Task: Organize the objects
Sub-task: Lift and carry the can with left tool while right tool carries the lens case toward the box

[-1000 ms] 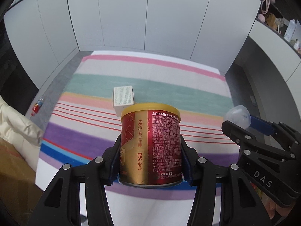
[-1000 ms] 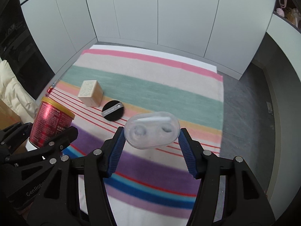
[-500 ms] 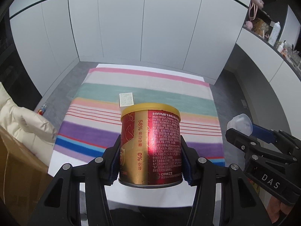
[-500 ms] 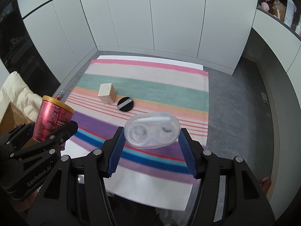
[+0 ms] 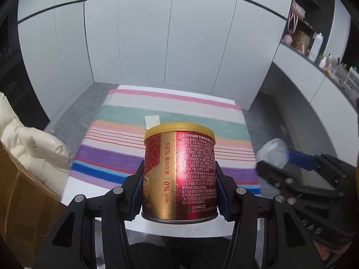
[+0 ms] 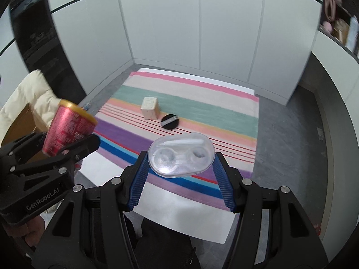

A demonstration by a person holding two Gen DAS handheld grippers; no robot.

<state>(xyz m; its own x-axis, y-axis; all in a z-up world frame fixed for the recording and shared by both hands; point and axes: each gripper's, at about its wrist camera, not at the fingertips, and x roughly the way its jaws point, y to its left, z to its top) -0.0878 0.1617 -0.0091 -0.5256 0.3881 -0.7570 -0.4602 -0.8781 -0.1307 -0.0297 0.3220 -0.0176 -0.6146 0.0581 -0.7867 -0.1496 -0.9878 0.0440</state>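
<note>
The red can (image 5: 179, 174) with its gold lid stands upright between the blue pads of the left gripper (image 5: 178, 192), clamped on both sides of its lower body and carried clear above the striped cloth (image 5: 170, 139). The right gripper (image 6: 180, 177) grips a clear plastic case (image 6: 181, 155) — a shallow oval shell with two round wells — pinched across its long ends and also held in the air. Two things are left lying on the cloth: a small beige box (image 6: 150, 110) on the green and peach bands, and a black round disc (image 6: 170, 121) just beside it.

Judged from this, both loads are in transit to wherever they get sorted; a cardboard box (image 5: 24, 192) with a cream padded jacket (image 5: 29, 143) draped over it sits at the left, a likely target, though that is a guess.

The risks lie in the grips. The can is smooth and held low, so a sharp tilt could let it lean out or slip through the pads. The case is thin, slick and caught only at its curved ends — a squeeze could pop it out. The two grippers also travel close together, so a careless swing could knock them into each other.
</note>
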